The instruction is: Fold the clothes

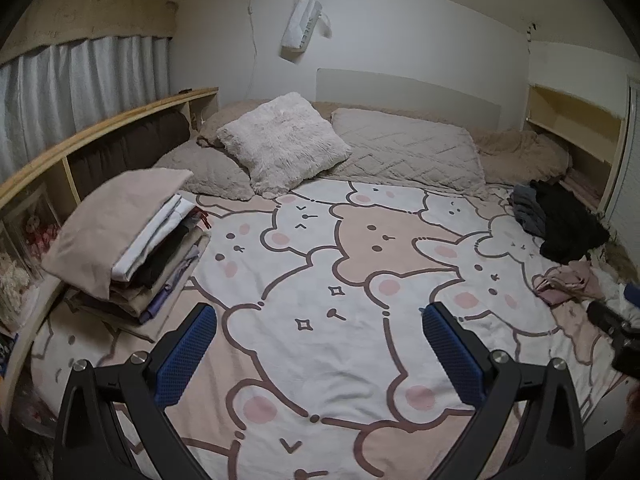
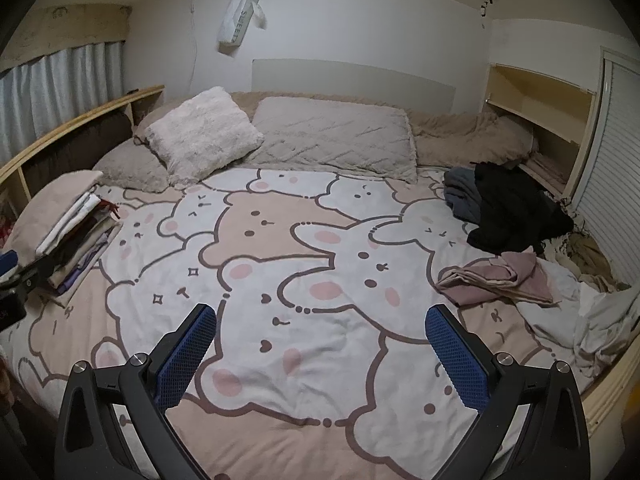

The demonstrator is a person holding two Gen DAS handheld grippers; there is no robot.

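1. The left gripper [image 1: 318, 312] hangs over the near middle of the bed, jaws spread wide and holding nothing; only the bear-print bedspread [image 1: 320, 360] lies under it.
2. The right gripper [image 2: 320, 314] is likewise spread wide and empty, above the same near-middle stretch of bedspread [image 2: 304, 376].
3. Ahead and to the right, near the bed's right edge, lies the crumpled mauve-pink garment [image 2: 496, 278], with rumpled white cloth [image 2: 600, 320] just beyond it at that edge. It lies well to the right of both tools, so the right gripper looks nearer. It is bunched, with no clear long axis.
4. Further back along the right edge sits the black garment [image 2: 516, 214], touching a grey-blue one [image 2: 462, 198].
5. Against the left edge rests the stack of folded clothes [image 1: 132, 244], nearer the left gripper.
6. At the head edge lie pillows, a fluffy white cushion [image 1: 282, 142] on top.
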